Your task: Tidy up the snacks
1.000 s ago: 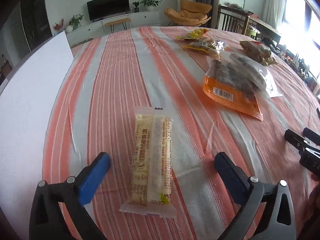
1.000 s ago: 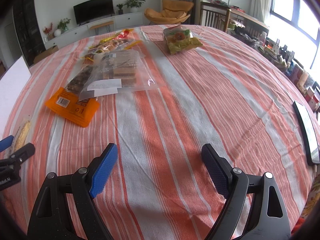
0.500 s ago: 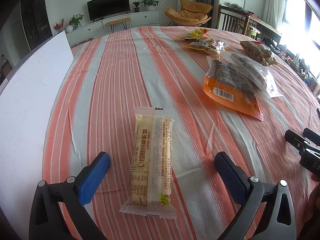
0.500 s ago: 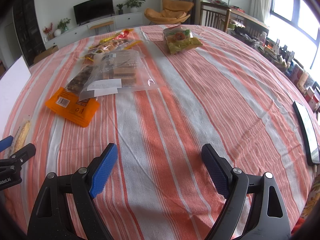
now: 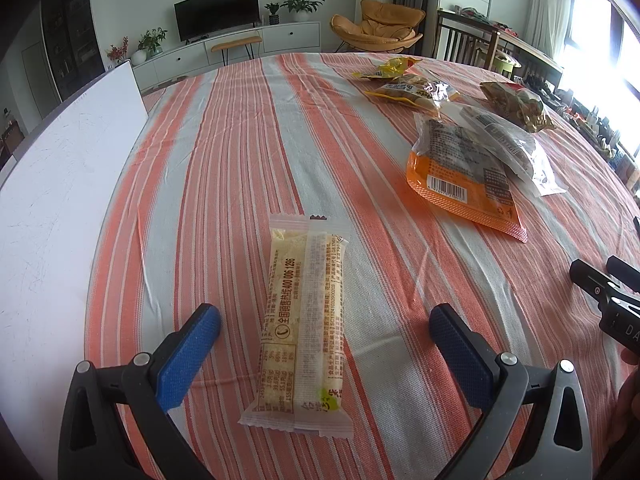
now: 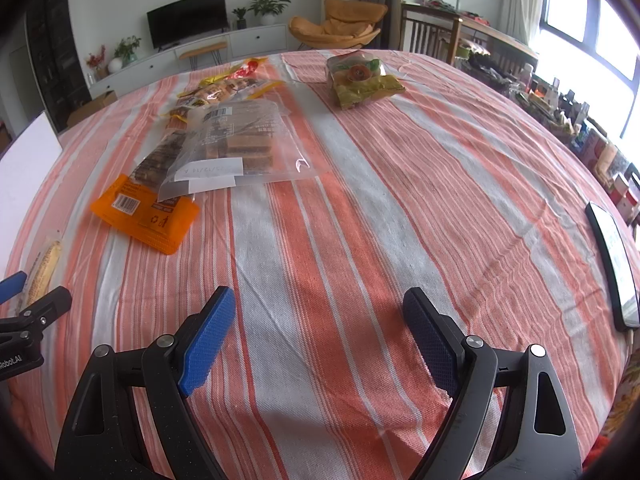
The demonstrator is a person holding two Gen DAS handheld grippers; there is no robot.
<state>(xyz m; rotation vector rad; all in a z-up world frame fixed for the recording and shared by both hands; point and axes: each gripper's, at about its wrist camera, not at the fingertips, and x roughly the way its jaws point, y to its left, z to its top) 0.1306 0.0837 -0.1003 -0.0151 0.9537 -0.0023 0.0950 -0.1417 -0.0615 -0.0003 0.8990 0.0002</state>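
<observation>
Snack bar [image 5: 304,312] lies on the striped table [image 5: 240,160] between the wide, empty left hand-held gripper [image 5: 324,320]; right hand-held gripper [image 6: 316,312] also gapes empty.

Bright daylight, blown-out window [image 6: 580,28] glare right, sharp focus, fisheye-bent edges

Left tongs [image 5: 325,334] and right tongs [image 6: 319,332] (both angled downward) wide apart, empty.
</observation>
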